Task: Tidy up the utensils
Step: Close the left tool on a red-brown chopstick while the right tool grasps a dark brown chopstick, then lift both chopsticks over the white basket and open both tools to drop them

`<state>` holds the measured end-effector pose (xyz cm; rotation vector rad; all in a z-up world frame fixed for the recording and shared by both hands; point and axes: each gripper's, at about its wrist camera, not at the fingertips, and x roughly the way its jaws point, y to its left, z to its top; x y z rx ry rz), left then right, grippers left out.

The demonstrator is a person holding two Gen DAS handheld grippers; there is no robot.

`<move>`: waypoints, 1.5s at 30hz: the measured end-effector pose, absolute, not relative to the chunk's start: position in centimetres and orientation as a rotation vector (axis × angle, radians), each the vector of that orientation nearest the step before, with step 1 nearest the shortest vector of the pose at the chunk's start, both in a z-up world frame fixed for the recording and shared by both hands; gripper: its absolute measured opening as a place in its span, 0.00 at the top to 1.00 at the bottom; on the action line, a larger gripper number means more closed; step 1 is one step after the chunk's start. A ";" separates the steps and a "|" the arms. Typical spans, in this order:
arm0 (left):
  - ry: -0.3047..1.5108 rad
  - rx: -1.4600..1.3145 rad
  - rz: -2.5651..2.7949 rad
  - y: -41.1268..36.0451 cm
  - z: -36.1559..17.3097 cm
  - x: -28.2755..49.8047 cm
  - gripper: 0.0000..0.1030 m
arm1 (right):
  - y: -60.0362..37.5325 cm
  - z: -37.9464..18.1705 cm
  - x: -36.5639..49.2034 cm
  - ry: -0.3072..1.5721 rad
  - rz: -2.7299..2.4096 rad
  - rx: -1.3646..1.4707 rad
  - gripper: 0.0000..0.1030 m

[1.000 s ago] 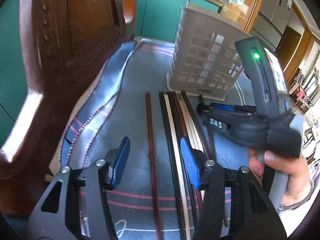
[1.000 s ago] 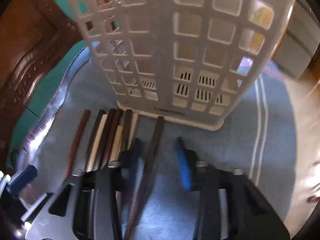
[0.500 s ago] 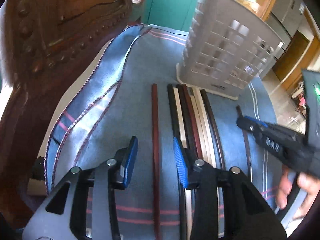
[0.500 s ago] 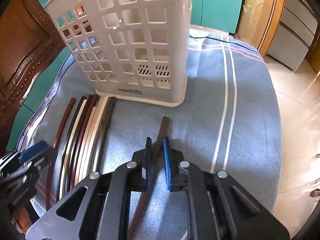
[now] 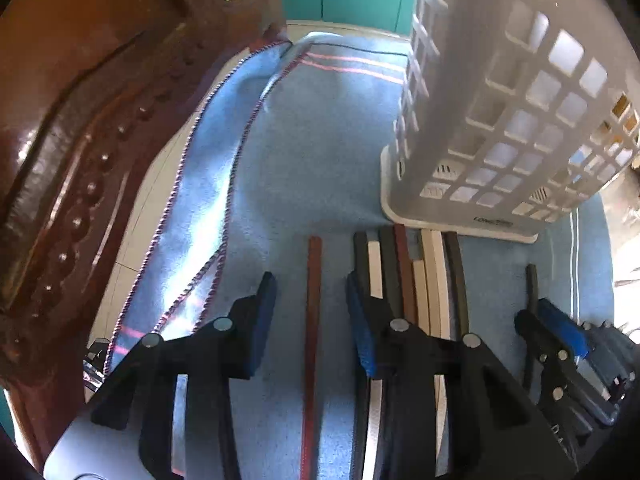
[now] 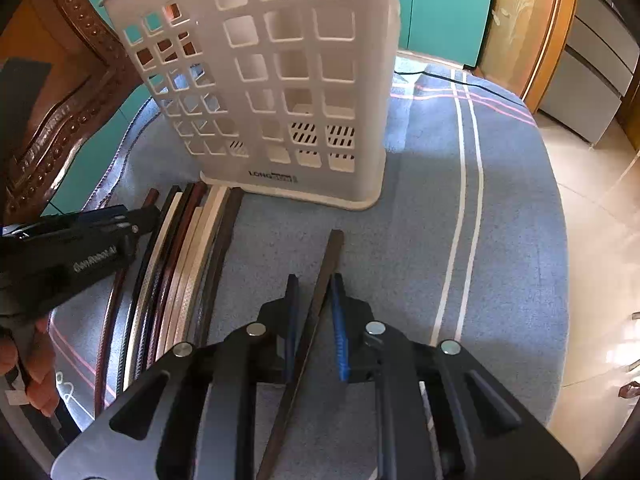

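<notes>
Right gripper (image 6: 314,320) pinches a slim dark chopstick (image 6: 326,268); left gripper (image 5: 310,312) gapes over fuzzy cloth (image 5: 304,152).

1. A home kitchen or dining area: teal cabinet doors (image 6: 448,8) line the far wall.
2. A carved wooden chair (image 5: 80,160) stands at a cloth-covered table (image 6: 512,208).
3. Pale tiled floor (image 6: 592,240) and grey drawer fronts (image 6: 600,60) sit alongside.

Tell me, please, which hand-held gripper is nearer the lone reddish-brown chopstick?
Left. The left hand-held gripper straddles the reddish-brown chopstick; the right hand-held gripper sits beyond the bundle.
</notes>
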<state>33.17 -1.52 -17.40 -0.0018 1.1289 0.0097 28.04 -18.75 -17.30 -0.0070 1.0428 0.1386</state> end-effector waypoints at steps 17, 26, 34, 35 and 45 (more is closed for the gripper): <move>1.055 -0.037 -0.056 -1.0 -16.0 30.0 0.93 | -17.6 -16.9 29.8 1.038 0.187 -0.009 0.94; 0.812 -0.058 -0.142 -0.7 -7.2 23.8 0.93 | -19.7 -8.1 25.6 0.833 0.239 0.062 0.94; 0.542 -0.173 -0.229 2.0 3.6 19.0 0.93 | -24.1 0.7 20.6 0.597 0.297 0.206 0.94; 0.523 -0.192 -0.225 2.2 4.3 18.8 0.93 | -24.4 1.3 20.3 0.573 0.299 0.211 0.94; 0.216 -0.479 -0.186 4.3 9.2 19.9 0.93 | -26.3 10.3 20.0 0.233 0.229 0.250 0.94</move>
